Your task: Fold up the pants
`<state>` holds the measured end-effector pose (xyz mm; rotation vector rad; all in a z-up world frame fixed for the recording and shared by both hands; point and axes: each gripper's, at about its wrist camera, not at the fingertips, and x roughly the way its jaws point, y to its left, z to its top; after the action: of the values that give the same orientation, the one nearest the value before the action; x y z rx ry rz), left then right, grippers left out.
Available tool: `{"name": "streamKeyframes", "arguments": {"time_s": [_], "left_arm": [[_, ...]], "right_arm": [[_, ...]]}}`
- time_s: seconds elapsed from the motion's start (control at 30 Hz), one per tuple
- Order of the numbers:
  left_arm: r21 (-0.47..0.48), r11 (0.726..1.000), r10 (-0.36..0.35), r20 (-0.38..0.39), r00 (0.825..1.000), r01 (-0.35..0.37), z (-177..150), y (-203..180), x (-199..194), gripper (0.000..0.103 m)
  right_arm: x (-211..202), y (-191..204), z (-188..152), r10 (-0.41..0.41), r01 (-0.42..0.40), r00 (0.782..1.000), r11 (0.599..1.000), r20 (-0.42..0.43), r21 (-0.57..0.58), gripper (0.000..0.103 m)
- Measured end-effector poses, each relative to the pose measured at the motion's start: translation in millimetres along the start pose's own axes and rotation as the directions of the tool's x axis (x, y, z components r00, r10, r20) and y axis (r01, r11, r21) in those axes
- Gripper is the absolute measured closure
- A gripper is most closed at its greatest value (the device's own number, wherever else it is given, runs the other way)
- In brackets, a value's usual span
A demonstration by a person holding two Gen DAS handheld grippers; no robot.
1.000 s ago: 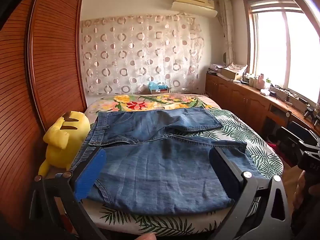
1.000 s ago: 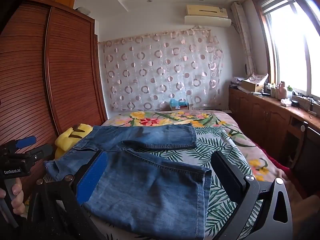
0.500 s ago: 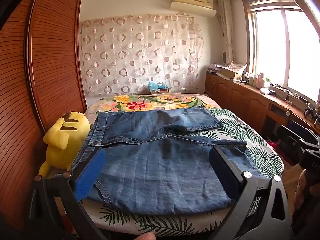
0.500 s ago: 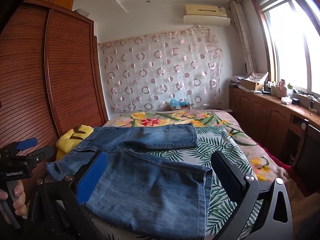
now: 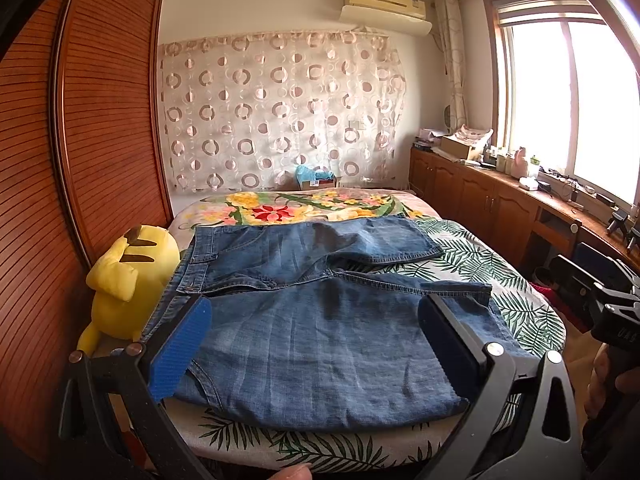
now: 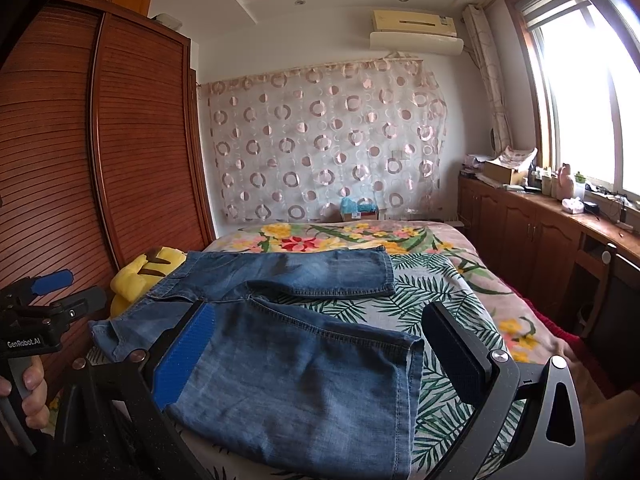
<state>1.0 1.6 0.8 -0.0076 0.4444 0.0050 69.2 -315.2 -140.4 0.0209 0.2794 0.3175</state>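
Note:
Blue denim pants [image 5: 320,320] lie spread flat on the bed, waistband at the left, both legs running right; the far leg [image 5: 360,240] lies behind the near leg. In the right wrist view the pants [image 6: 304,360] show the near leg's hem at the right. My left gripper [image 5: 316,340] hovers open above the near leg, nothing between its fingers. My right gripper [image 6: 320,356] is open too, above the near leg close to its hem. The left gripper [image 6: 48,312], held by a hand, appears at the left edge of the right wrist view.
A yellow plush toy [image 5: 128,280] sits at the bed's left edge against a wooden wardrobe [image 5: 80,160]. The bed [image 5: 500,280] has a leaf and flower cover. A wooden cabinet counter [image 5: 520,208] with clutter runs along the right under the window. The other handheld gripper [image 5: 600,304] shows at right.
Both views have shifted only slightly; the right wrist view has risen a little. The pants have not moved and both grippers remain open.

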Motion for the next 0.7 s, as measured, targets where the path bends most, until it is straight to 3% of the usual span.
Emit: {"name": "streamKeyframes", "arguments": {"time_s": [0.7], "left_arm": [[0.005, 1.0, -0.002, 0.01, 1.0, 0.002, 4.4, -7.0, -9.6, 0.0]], "right_arm": [[-2.0, -1.7, 0.7, 0.003, -0.003, 1.0, 1.0, -0.003, -0.001, 0.0]]}}
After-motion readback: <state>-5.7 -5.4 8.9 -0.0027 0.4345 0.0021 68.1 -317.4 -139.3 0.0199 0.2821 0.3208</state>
